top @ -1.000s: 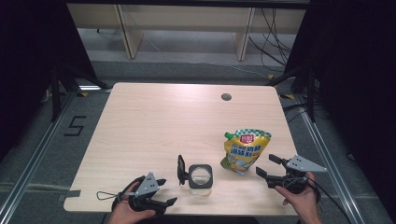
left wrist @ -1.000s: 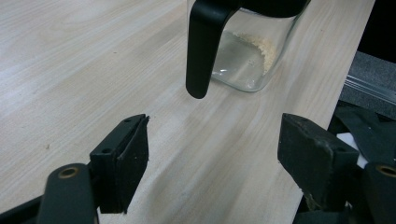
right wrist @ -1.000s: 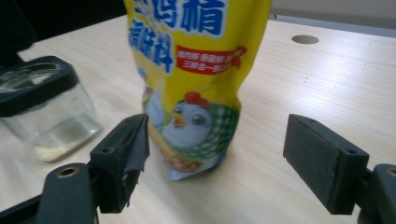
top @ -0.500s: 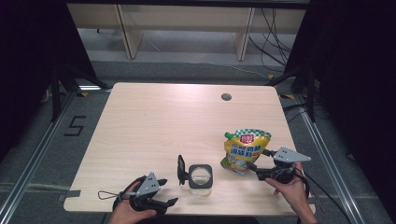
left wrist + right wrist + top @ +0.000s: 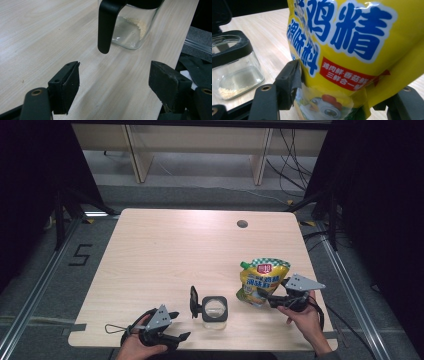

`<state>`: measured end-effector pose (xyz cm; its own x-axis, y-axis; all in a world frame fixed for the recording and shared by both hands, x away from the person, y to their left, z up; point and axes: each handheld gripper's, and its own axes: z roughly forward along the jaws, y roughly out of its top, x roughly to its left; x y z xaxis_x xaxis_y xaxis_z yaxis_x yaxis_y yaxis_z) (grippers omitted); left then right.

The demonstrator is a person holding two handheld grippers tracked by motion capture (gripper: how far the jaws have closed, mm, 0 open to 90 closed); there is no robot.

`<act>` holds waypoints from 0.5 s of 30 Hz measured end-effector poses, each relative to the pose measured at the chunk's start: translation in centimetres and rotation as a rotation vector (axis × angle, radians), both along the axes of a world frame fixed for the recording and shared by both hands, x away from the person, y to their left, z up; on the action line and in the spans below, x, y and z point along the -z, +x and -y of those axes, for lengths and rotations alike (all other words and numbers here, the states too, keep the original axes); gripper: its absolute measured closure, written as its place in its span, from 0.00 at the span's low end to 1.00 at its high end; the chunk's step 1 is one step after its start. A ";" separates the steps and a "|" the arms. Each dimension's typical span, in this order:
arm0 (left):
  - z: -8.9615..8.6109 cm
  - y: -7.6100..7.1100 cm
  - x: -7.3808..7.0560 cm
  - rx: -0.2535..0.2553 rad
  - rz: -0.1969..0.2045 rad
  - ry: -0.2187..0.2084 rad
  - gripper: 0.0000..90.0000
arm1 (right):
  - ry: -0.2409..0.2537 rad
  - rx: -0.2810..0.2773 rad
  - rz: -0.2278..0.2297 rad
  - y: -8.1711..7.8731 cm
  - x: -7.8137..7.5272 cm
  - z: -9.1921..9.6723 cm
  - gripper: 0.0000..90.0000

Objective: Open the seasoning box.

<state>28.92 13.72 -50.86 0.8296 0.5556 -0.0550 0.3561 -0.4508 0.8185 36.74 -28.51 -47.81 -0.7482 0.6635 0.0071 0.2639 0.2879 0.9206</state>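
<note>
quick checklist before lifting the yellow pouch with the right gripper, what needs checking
1. Pouch between the jaws: ok. The yellow pouch sits between the right gripper jaws, which have just been closing.
2. Firm grip: cannot tell. One pad touches the pouch; the other is hidden behind it.
3. Pouch spout closed: ok, as far as it shows. The green cap is on.
4. Glass jar ready: ok. It stands upright with its black lid flipped open.
5. Left gripper out of the way: ok. Open, holding nothing, short of the jar.
6. Table space for the lift: ok.
</note>
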 end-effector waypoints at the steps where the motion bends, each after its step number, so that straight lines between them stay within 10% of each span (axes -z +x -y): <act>1: -0.1 0.1 -0.1 0.015 0.012 0.007 0.27 | -0.012 0.017 0.015 0.0 -0.2 -0.1 0.43; 7: 0.0 0.0 0.0 -0.004 -0.006 -0.012 0.27 | 0.003 0.155 -0.044 -1.7 -0.5 -1.5 0.45; 15: -0.3 0.1 -0.1 0.013 0.012 0.010 0.28 | 0.009 0.198 -0.030 -2.5 -0.4 -1.9 0.46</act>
